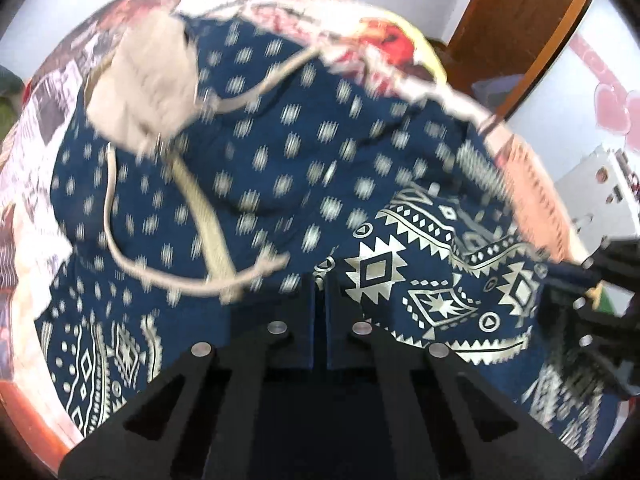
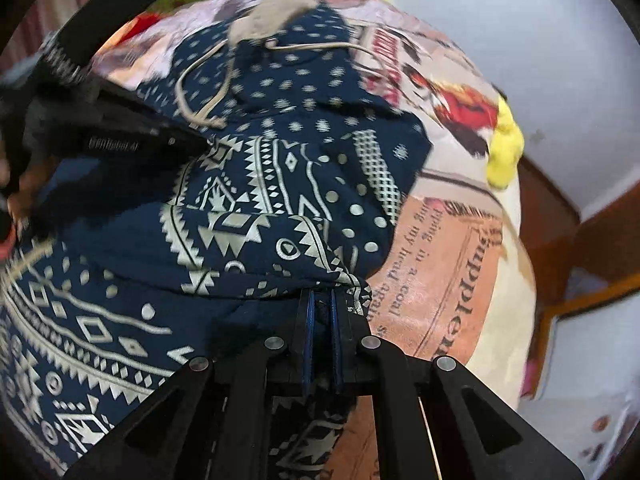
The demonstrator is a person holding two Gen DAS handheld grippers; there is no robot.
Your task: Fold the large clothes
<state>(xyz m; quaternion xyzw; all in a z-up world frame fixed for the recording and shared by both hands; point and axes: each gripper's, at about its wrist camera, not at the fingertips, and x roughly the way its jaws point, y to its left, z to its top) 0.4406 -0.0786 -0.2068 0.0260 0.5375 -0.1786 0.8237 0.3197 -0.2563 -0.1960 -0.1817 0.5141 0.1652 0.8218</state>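
Both my grippers are clamped on the navy patterned hoodie [image 1: 256,168] spread over the bedspread [image 2: 452,240]: left gripper [image 1: 319,292], right gripper [image 2: 322,300] pinching its near hem. Mid-fold, I judge; next, carry the hem far.

My matt black plastic claw [image 2: 322,320], silvery metal pins, grips soft navy garment [image 2: 256,184] cloth, its pale print faintly shiny. Printed bedspread [image 2: 444,264] looks smooth; the door [image 1: 516,28] is glossy brown wood.
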